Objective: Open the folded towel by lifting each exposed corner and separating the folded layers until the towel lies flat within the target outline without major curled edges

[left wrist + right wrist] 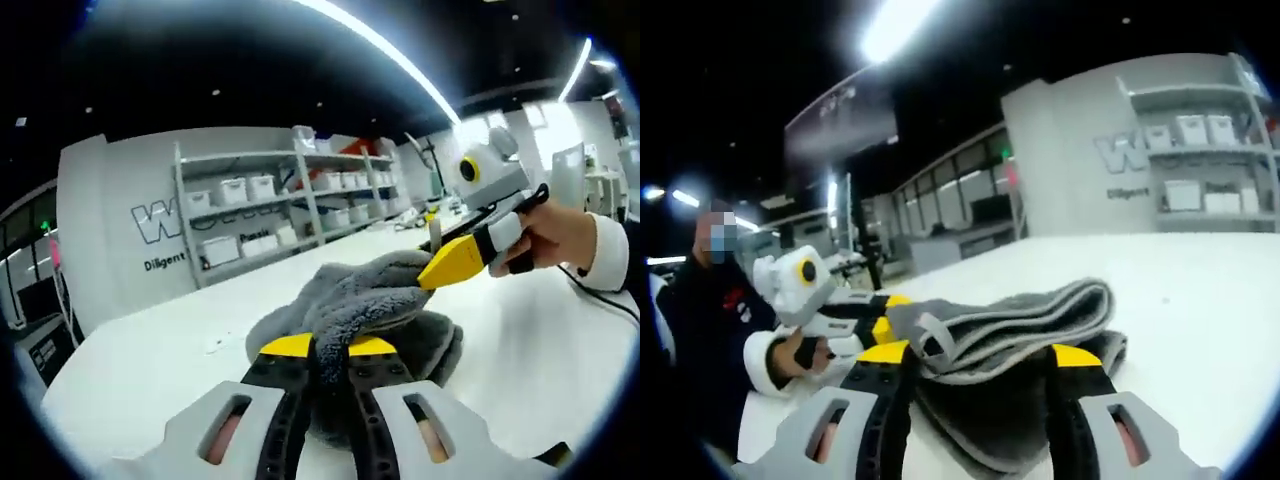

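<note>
So the grey towel sits bunched up on the white surface, and both grippers have hold of it. In the left gripper view, the left gripper has its 2 yellow-tipped fingers pinched narrow on a fold right in front of them. The right gripper comes in from the right, held by a hand, its yellow tip touching the top of the pile.

In the right gripper view, the right gripper has its fingers set wide with a thick folded layer of towel between them, lifted off the surface. The left gripper grips the towel's left edge. Shelves with white bins stand well behind.
</note>
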A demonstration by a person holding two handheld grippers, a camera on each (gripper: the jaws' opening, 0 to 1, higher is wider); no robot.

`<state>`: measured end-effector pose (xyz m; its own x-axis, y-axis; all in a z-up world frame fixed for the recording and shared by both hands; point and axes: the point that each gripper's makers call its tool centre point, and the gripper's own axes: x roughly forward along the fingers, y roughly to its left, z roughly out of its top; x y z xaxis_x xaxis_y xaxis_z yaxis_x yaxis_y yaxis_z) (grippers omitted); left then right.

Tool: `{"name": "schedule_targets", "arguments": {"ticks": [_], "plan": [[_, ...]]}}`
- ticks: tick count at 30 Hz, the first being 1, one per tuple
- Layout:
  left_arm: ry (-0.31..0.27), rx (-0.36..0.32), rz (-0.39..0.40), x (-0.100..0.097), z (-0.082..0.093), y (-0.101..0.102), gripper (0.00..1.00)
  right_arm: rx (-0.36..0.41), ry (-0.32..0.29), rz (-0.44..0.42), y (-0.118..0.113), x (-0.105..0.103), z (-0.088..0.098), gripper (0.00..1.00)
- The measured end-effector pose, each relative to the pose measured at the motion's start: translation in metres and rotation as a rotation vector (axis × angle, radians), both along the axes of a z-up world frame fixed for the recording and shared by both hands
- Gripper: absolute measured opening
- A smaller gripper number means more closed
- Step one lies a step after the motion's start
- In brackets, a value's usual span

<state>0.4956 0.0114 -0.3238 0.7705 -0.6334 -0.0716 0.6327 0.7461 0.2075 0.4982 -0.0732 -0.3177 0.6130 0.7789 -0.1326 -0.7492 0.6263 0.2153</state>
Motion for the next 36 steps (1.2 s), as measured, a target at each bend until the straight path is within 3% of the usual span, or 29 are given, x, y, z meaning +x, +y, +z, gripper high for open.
{"name": "schedule_targets", "arguments": {"ticks": [6, 10, 17, 25, 28, 32, 36], "plan": [[0.045, -0.072, -0.008, 0.004, 0.007, 0.008, 0.09, 0.026, -0.015, 0.028, 0.008, -0.009, 0.004, 0.51], [0.084, -0.13, -0.005, 0.008, 0.007, 0.014, 0.09, -0.001, -0.011, 0.03, 0.015, -0.012, -0.004, 0.6], [0.155, -0.246, -0.011, 0.012, 0.011, 0.024, 0.09, -0.165, -0.045, 0.006, 0.011, -0.01, -0.018, 0.67], [0.174, -0.272, -0.016, 0.013, 0.011, 0.026, 0.09, -0.294, -0.093, -0.048, 0.006, -0.004, -0.03, 0.65], [0.174, -0.276, -0.023, 0.012, 0.013, 0.026, 0.09, -0.382, -0.143, -0.092, 0.0, 0.002, -0.035, 0.66], [0.172, -0.267, -0.028, 0.011, 0.013, 0.026, 0.09, -0.561, -0.271, -0.181, -0.01, 0.013, -0.037, 0.66], [0.171, -0.259, -0.035, 0.01, 0.015, 0.026, 0.09, -0.779, -0.465, -0.221, -0.01, 0.019, -0.033, 0.66]]}}
